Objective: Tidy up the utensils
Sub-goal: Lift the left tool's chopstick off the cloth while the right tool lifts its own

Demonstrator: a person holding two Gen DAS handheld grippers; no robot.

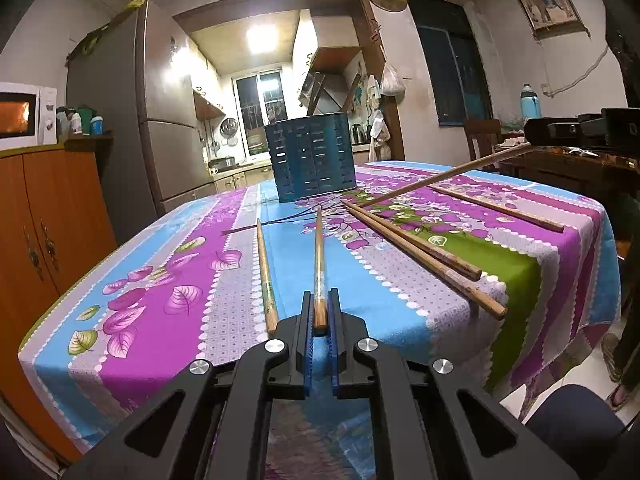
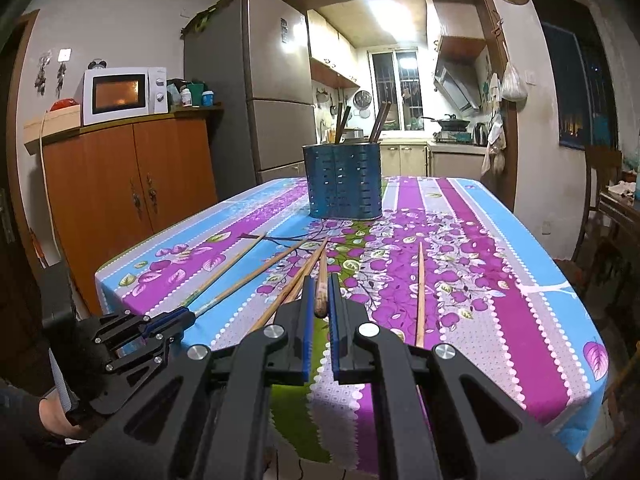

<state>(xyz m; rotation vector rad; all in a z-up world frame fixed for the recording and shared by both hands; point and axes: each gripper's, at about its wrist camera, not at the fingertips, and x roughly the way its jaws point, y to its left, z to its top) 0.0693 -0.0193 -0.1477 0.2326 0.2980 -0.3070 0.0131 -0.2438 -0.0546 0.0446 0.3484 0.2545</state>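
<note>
Kitchen/dining rm, floral tablecloth [image 1: 168,280] on table, blue holder [image 1: 314,158] upright at far end w/ a few sticks already in. Your left gripper [image 1: 320,312] is clamped on one chopstick [image 1: 319,256] by its butt end; right gripper [image 2: 320,296] likewise pinches its chopstick [image 2: 321,280]. Four loose chopsticks [image 1: 416,248] lie flat. Risk: end-only grip, so sticks may pivot, miss holder rim or tip it.
</note>
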